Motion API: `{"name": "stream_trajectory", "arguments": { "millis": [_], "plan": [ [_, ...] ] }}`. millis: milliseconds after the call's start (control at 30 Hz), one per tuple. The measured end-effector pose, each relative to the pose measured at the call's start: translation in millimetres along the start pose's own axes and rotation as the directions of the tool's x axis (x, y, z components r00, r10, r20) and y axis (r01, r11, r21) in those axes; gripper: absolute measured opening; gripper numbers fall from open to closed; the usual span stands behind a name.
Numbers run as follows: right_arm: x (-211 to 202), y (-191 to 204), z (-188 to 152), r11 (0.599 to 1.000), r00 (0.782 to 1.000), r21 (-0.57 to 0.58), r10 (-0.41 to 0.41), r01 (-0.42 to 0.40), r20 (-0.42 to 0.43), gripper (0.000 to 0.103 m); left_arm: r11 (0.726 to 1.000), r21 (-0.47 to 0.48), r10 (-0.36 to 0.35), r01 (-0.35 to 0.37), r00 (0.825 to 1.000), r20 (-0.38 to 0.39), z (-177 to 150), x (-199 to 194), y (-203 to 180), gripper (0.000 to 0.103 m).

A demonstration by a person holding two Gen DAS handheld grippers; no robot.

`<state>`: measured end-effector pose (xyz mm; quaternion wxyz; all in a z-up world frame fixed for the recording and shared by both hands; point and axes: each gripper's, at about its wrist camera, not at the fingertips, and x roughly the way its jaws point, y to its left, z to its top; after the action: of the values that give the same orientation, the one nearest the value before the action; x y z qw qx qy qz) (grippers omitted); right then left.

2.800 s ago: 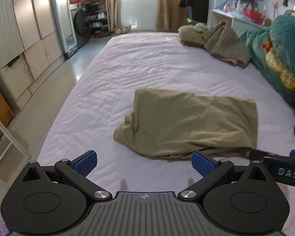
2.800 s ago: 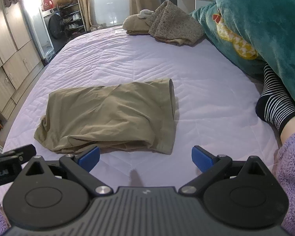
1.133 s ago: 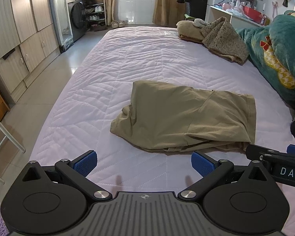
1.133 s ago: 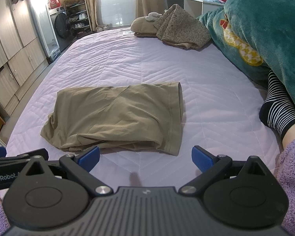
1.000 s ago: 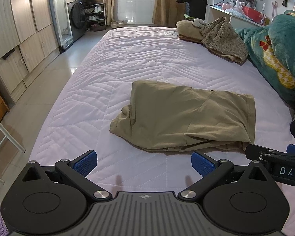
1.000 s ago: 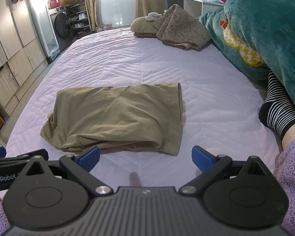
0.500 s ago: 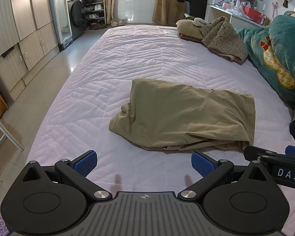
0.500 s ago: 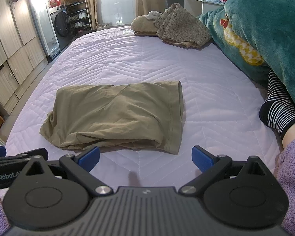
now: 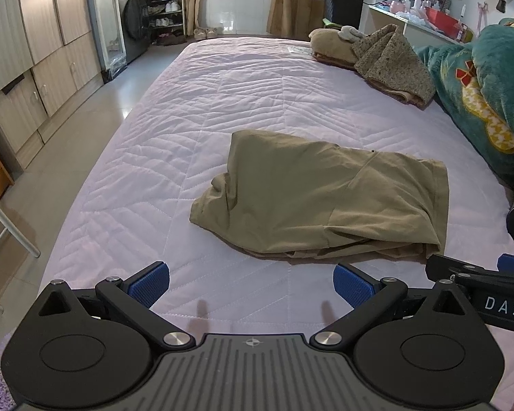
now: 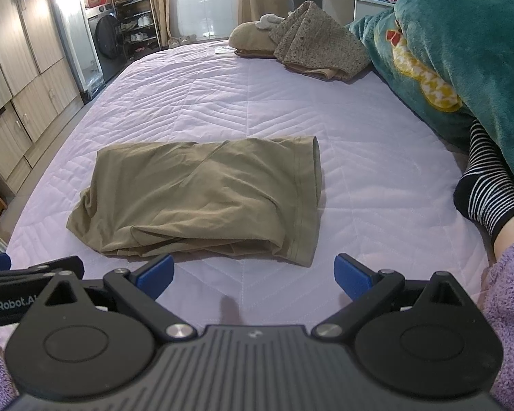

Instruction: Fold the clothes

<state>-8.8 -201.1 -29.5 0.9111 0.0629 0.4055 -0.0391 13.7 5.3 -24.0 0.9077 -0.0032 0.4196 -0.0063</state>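
Khaki garment (image 10: 202, 198) half-folded on bed (image 10: 377, 178); both claws, left claw (image 9: 251, 284) & right claw (image 10: 253, 274), wide, empty. Risk: pinching only the top layer, fold slumps.

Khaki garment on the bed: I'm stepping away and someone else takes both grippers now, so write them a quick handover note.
Left gripper: jaws wide open, empty, hovering over the bed's near edge, short of the garment.
Right gripper: jaws wide open, empty, just short of the garment's near edge.
Khaki garment: lies mid-bed on the lilac quilt, already folded into a rough rectangle; its left end is bunched and its near edge shows loose layers.
Other clothes sit piled at the far end of the bed.
Done: at least one fold.
Left: probably tidy the bunched end, then fold again if a smaller bundle is wanted.
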Motion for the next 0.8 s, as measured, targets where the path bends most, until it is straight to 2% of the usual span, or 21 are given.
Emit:
{"name": "stream_trajectory", "arguments": {
  "millis": [500,700,800],
  "plan": [
    [5.1,5.9,2.6,0.999,0.999,-0.047,-0.023,0.022,-0.025,0.101,0.999,-0.036,0.023,-0.023,0.999,-0.024,0.7,10.1,11.5,0.102],
    [14.8,-1.1,31.7,0.999,1.0,-0.037,0.024,-0.024,-0.002,0.101,0.988,-0.15,0.029,-0.039,0.997,-0.068,6.5,25.4,29.0,0.102],
    [32.5,-14.4,58.5,1.0,0.999,0.006,0.031,-0.031,-0.011,0.101,0.987,-0.145,0.059,-0.07,0.995,-0.078,19.9,39.8,23.3,0.102]
  ]
}}
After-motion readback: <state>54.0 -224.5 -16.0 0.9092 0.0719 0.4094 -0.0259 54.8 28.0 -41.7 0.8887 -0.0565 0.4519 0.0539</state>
